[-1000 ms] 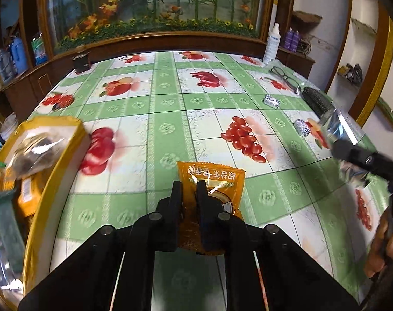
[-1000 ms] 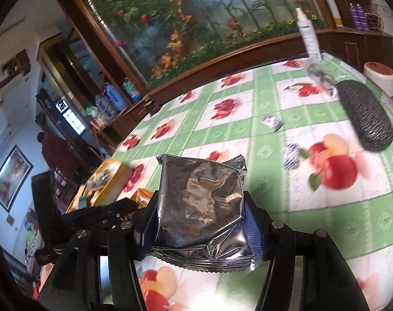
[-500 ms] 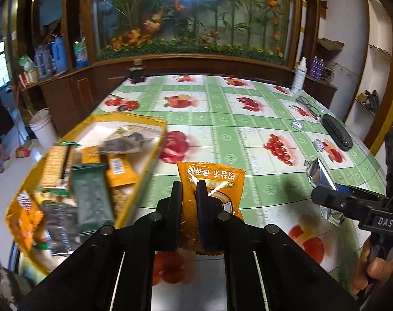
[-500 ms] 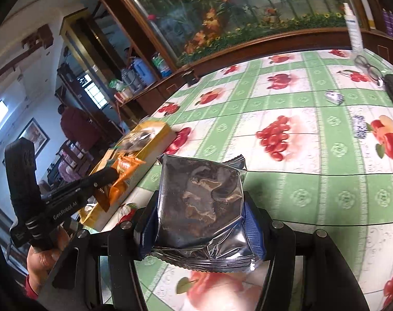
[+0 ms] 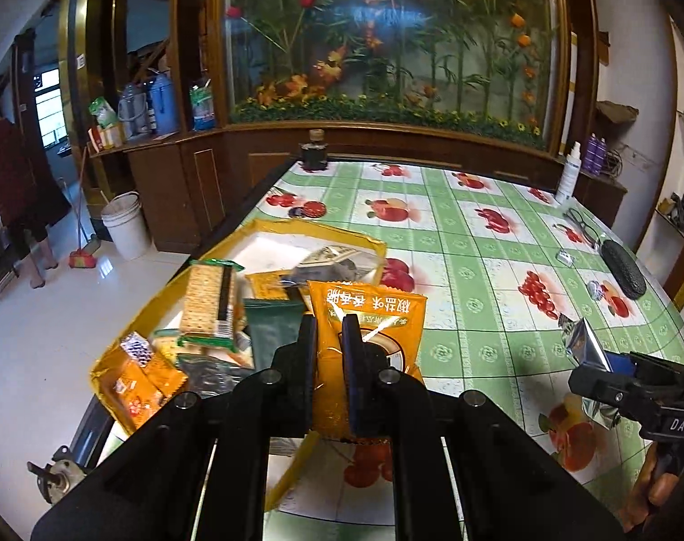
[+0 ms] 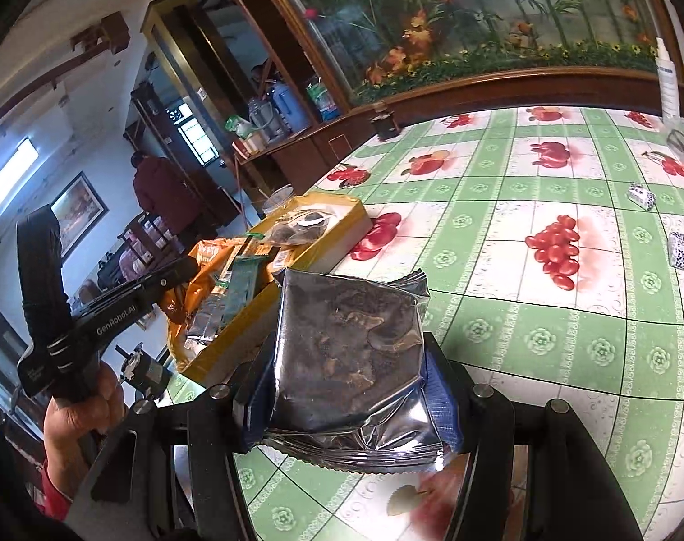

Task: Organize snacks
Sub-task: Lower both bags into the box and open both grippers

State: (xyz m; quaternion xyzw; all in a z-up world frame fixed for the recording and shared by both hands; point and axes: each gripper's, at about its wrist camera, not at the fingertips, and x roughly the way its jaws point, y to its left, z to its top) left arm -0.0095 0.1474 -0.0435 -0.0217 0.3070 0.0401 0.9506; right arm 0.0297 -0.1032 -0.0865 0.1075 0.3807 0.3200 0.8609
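Observation:
My left gripper [image 5: 327,333] is shut on an orange snack packet [image 5: 373,315] and holds it upright over the near right corner of a yellow tray [image 5: 269,229]. That tray holds several snacks, among them a cracker pack [image 5: 206,302] and a dark green pack [image 5: 269,329]. My right gripper [image 6: 348,360] is shut on a silver foil snack pack [image 6: 351,351], held above the tablecloth just right of the yellow tray [image 6: 342,243]. In the right wrist view the left gripper [image 6: 184,270] and its orange packet [image 6: 206,254] hang over the tray.
The table [image 5: 477,243] wears a green-and-white fruit cloth. At its right side lie two small wrapped sweets [image 5: 595,289], glasses [image 5: 580,221] and a dark oblong case [image 5: 623,266]. A white bottle [image 5: 569,176] and a dark jar [image 5: 314,153] stand at the far edge. A person [image 6: 161,194] stands far left.
Both grippers have swung left with their packets. The yellow tray has come from the left edge of the left wrist view to just under the orange packet.

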